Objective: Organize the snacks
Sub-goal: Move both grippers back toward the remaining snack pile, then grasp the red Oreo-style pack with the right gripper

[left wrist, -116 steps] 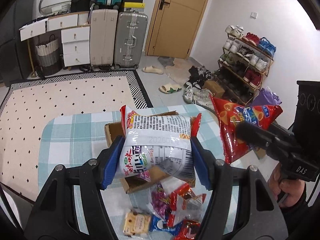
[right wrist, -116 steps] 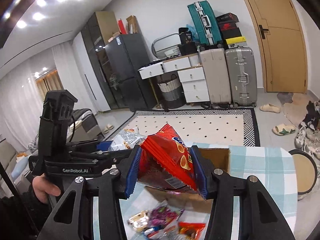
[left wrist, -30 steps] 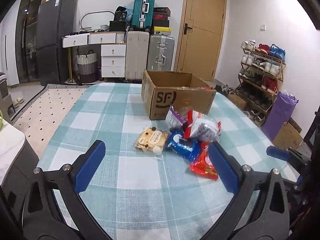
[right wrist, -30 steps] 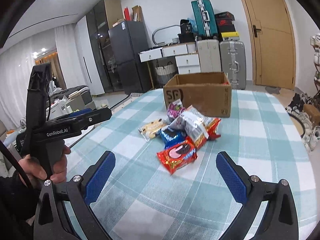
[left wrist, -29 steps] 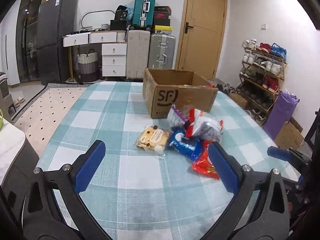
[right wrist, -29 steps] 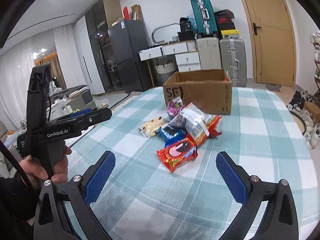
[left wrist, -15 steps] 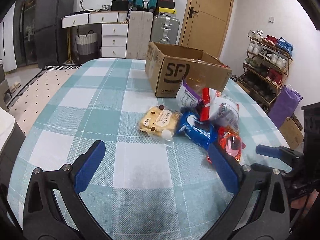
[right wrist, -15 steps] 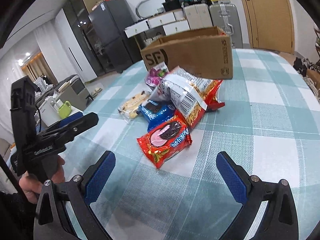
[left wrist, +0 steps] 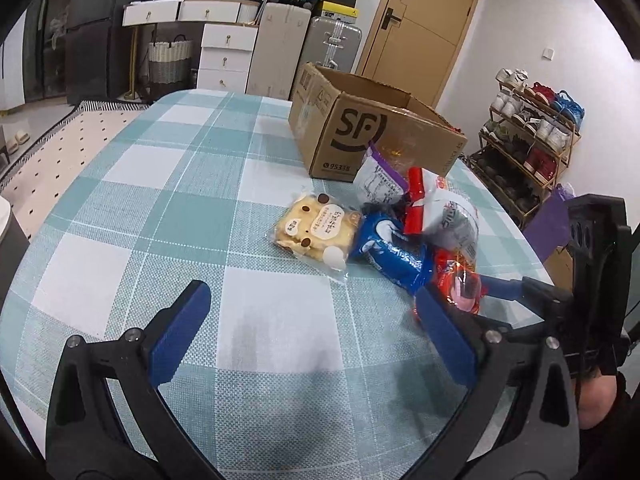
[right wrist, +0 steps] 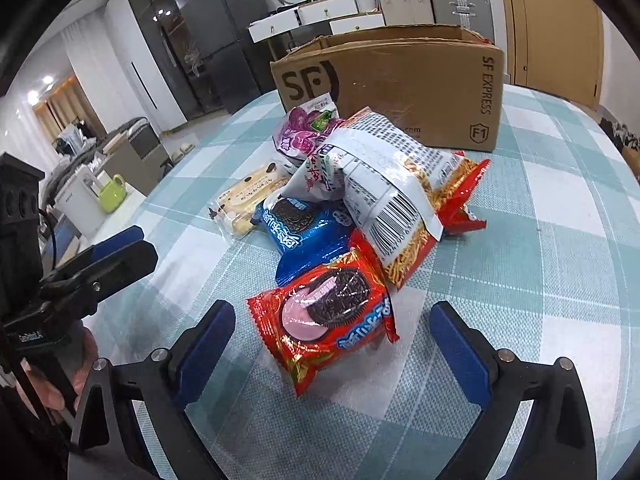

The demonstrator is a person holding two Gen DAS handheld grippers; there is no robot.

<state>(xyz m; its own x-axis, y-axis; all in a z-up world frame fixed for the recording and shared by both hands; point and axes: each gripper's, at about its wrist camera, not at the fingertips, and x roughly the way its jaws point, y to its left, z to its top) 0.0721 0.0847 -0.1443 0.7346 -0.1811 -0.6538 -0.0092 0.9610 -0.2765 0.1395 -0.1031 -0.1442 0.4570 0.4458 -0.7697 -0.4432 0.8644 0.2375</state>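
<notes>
Both of your grippers have dropped lower and closer to the snack pile since a second ago, and each is spread wide with nothing between its fingers. Your right gripper [right wrist: 330, 334] straddles the red cookie packet [right wrist: 326, 314] at the pile's near edge, on the checked tablecloth [right wrist: 560, 264], while your left gripper [left wrist: 310, 312] hovers short of the yellow biscuit pack [left wrist: 316, 226] and blue cookie packet [left wrist: 390, 252]. Behind them lie the noodle-snack bag [right wrist: 394, 188] and purple packet [right wrist: 306, 130], just before the open cardboard box [right wrist: 404, 80].
</notes>
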